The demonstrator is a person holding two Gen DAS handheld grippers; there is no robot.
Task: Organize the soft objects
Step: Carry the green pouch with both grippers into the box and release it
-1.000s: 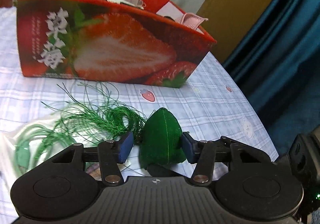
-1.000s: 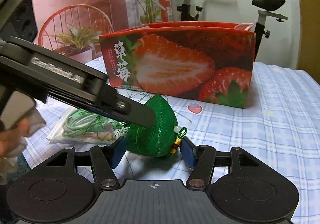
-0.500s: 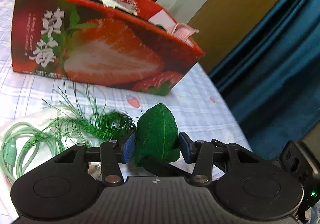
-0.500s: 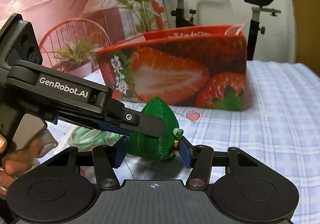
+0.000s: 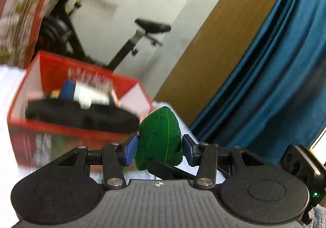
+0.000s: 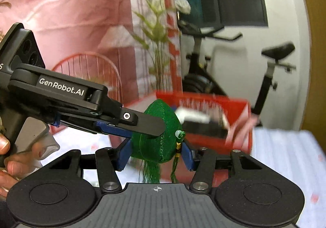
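A green stuffed pouch (image 5: 161, 136) with a bead, cord and green tassel (image 6: 150, 171) is held in the air by both grippers. My left gripper (image 5: 160, 149) is shut on the pouch, and so is my right gripper (image 6: 155, 155), from a crossing angle. The left gripper's finger (image 6: 142, 124) lies across the pouch (image 6: 161, 132) in the right wrist view. The red strawberry box (image 5: 51, 130) stands open just beyond and below, and shows in the right wrist view too (image 6: 216, 126). A black item (image 5: 81, 116) and a blue and white pack lie inside it.
The checked tablecloth (image 6: 285, 156) lies below. An exercise bike (image 5: 130, 34) stands behind the box, a blue curtain (image 5: 275, 75) to the right. A red wire chair (image 6: 91, 69) and a plant (image 6: 156, 44) stand at the back left.
Both grippers have lifted the green pouch off the table to the level of the box's open top. The tassel now hangs free below it. The green cable is out of view.
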